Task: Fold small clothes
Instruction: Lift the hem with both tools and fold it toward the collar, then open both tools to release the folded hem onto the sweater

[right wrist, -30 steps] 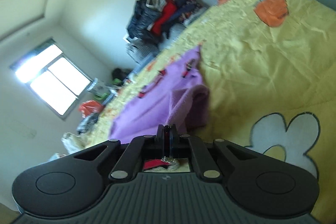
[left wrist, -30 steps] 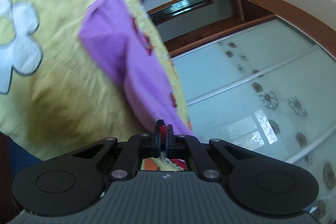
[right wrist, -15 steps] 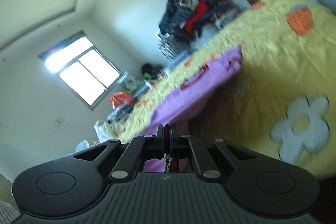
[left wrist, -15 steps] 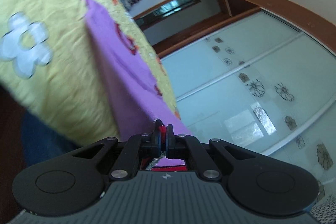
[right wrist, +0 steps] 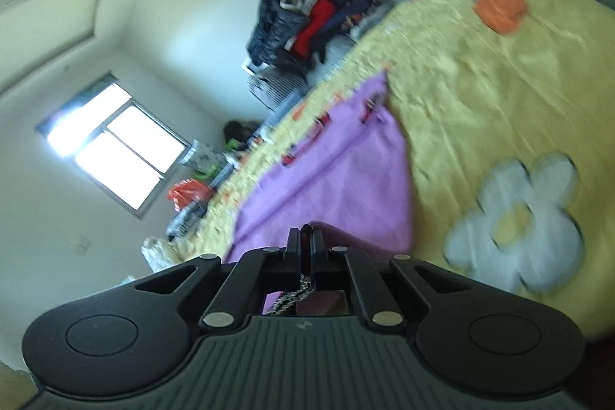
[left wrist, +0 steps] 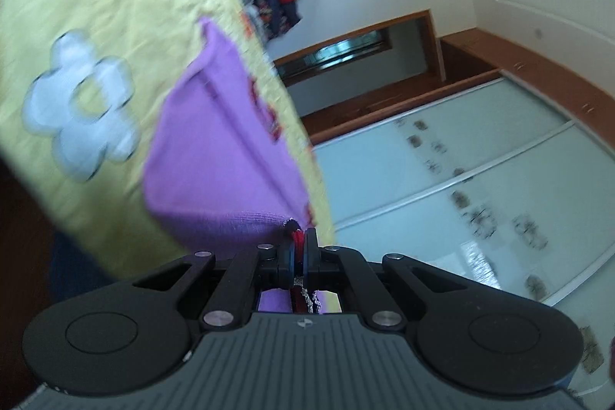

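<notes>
A small purple garment (left wrist: 215, 156) with red marks lies stretched over the yellow flowered bedspread (left wrist: 77, 6). My left gripper (left wrist: 299, 237) is shut on its near edge, where red and dark trim sticks out between the pads. In the right wrist view the same purple garment (right wrist: 338, 179) runs away from me, and my right gripper (right wrist: 303, 237) is shut on another near edge of it. The cloth near both grippers folds down over the bed's side. Both views are tilted and blurred.
A pile of dark and red clothes (right wrist: 307, 25) sits at the far end of the bed. Glass sliding wardrobe doors (left wrist: 461, 187) stand on the right of the left wrist view. A bright window (right wrist: 115, 156) and clutter (right wrist: 192, 195) lie past the bed.
Both grippers stay shut on the purple garment. The garment went taut and lifted edge-on half a second ago; now it spreads flatter over the bedspread, with its near edge folded down.
</notes>
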`<state>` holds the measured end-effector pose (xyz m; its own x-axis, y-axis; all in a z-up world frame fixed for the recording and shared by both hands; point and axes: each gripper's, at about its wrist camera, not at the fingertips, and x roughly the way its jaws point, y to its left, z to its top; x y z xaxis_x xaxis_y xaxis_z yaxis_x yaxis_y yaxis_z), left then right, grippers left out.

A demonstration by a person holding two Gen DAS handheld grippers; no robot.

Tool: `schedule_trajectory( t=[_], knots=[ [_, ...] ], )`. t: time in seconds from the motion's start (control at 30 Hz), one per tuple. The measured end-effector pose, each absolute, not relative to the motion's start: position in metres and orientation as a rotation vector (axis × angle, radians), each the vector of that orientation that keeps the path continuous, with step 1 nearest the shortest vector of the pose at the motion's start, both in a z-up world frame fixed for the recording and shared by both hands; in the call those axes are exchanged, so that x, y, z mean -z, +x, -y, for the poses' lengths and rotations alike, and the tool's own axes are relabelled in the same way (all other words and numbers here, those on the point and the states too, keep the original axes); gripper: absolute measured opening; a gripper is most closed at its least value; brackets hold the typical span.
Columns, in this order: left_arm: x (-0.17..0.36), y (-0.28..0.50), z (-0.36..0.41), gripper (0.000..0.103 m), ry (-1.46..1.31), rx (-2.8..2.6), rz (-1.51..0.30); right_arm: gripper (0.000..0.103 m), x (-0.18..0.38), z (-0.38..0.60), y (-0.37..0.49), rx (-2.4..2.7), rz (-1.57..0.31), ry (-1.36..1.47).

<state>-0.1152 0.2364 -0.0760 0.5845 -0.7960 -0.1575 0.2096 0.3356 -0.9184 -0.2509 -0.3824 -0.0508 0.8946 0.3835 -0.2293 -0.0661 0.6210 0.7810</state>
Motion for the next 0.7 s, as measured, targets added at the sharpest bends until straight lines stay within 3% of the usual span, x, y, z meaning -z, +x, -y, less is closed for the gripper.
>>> schedule_trajectory(
  t=[0.3, 0.7],
  knots=[
    [0.053, 0.0, -0.214, 0.003, -1.073, 0.668, -0.579, 0.004, 0.031, 0.42, -0.114, -0.253, -0.413, 0.92],
    [0.062, 0.147, -0.19, 0.003, -1.105, 0.488, -0.657, 0.004, 0.078, 0.46, 0.059, -0.132, -0.588, 1.069]
  ],
)
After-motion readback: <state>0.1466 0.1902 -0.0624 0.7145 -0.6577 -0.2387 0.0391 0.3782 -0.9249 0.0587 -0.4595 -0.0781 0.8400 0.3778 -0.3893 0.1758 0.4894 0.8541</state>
